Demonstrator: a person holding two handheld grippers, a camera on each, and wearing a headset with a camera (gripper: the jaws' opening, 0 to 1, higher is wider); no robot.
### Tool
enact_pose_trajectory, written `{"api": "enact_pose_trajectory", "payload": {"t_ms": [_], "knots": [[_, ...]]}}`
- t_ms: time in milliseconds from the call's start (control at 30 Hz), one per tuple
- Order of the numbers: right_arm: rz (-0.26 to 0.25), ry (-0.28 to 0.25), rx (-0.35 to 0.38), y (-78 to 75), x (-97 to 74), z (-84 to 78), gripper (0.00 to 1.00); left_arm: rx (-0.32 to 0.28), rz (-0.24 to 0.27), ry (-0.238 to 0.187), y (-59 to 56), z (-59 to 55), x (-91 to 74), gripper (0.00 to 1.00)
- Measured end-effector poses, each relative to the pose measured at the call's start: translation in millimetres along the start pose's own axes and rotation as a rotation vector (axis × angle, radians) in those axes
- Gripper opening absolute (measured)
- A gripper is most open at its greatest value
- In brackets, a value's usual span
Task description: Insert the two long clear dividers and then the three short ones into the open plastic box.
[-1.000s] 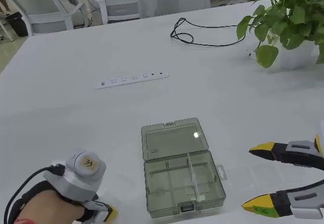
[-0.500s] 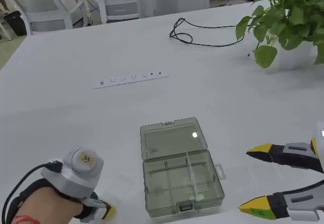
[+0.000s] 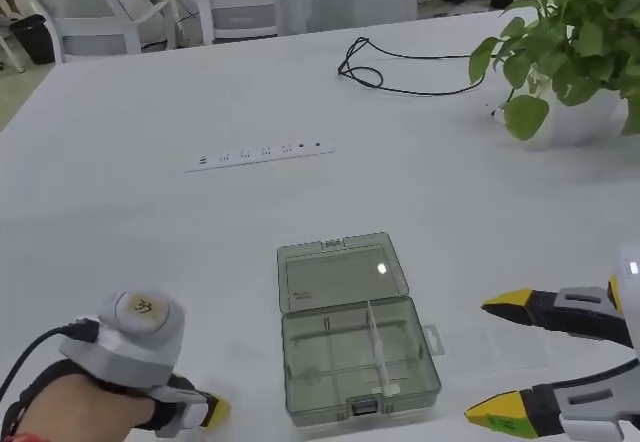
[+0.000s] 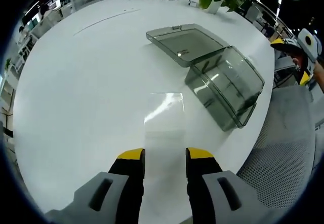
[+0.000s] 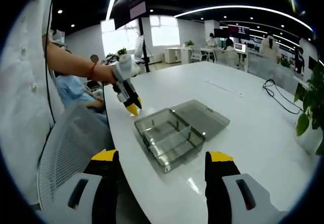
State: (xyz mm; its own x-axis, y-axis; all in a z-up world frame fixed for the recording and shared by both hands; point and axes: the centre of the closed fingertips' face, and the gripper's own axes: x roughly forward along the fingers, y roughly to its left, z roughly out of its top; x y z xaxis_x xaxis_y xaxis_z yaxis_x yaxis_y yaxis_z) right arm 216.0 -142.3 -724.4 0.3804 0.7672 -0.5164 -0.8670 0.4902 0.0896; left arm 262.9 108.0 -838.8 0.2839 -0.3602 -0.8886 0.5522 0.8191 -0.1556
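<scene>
Two empty grippers, box open at bottom centre of the head view.
My right gripper (image 3: 490, 362) gapes wide at lower right, holding nothing. My left gripper (image 4: 164, 155) is narrowly parted and empty, with a clear divider (image 4: 164, 110) flat on the table (image 4: 91, 82) just ahead. The plastic box (image 3: 310, 402) holds one upright divider (image 3: 377, 340).

Parted tongs (image 5: 162, 156) before plastic box (image 5: 169, 135)
</scene>
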Motion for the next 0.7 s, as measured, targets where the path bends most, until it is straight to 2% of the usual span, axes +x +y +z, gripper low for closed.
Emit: {"api": "enact_pose_trajectory", "payload": {"t_ms": [167, 300, 400, 533, 600, 700], "knots": [[0.002, 0.000, -0.001, 1.3, 2.1, 8.7, 0.70, -0.059, -0.026, -0.082, -5.7, 11.1, -13.4, 0.30], [0.002, -0.009, 0.004, -1.4, 2.2, 13.8, 0.70, -0.077, -0.047, -0.139, -12.3, 21.6, -24.2, 0.30], [0.007, -0.022, 0.014, 0.4, 7.0, 23.7, 0.69, -0.090, -0.067, -0.193, -20.3, 32.9, -34.1, 0.30], [0.007, -0.035, 0.042, 3.4, 14.1, 36.4, 0.66, -0.104, -0.101, -0.250, -32.9, 45.0, -43.3, 0.30], [0.011, -0.039, 0.093, 5.1, 18.2, 43.0, 0.64, -0.115, -0.122, -0.278, -39.8, 51.0, -47.1, 0.30], [0.013, -0.058, 0.132, 5.7, 23.9, 53.8, 0.63, -0.121, -0.154, -0.317, -50.6, 59.0, -51.7, 0.30]]}}
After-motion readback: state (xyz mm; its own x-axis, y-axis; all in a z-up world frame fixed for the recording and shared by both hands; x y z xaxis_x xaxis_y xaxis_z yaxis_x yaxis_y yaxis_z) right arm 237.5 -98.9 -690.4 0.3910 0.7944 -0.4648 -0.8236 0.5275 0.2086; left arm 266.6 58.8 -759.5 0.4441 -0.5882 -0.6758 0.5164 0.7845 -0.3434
